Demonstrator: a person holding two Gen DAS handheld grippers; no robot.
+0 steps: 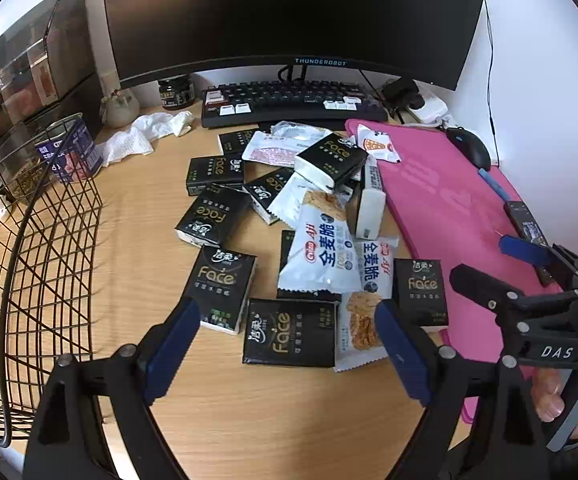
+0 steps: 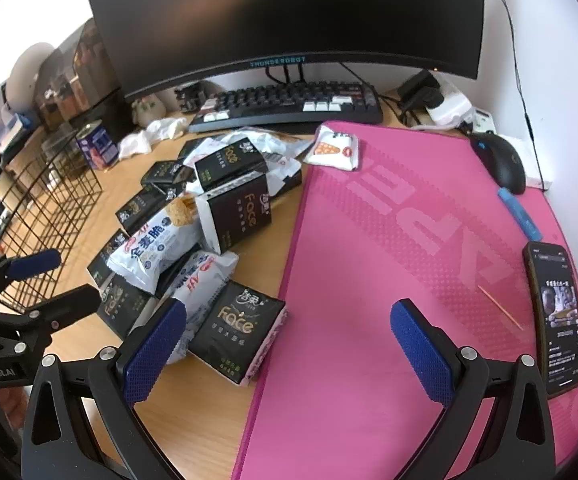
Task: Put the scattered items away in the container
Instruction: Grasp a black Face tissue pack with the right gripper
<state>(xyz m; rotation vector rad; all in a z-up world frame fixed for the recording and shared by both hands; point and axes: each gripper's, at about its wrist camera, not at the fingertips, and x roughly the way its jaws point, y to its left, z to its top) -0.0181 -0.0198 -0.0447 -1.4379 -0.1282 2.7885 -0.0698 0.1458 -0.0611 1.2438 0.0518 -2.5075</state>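
The left gripper (image 1: 287,344), jaws spread and empty, hangs over a black tissue pack (image 1: 289,332) near the desk's front edge; the wire basket (image 1: 49,248) stands at the left edge. The right gripper (image 2: 289,354), also spread, hovers over the pink mat (image 2: 389,260), farther from the pile.

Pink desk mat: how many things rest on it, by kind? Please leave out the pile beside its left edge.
white snack packet with orange triangle: 1
black computer mouse, at the far corner: 1
blue pen-like stick: 1
black smartphone: 1
thin wooden stick: 1
Total: 5
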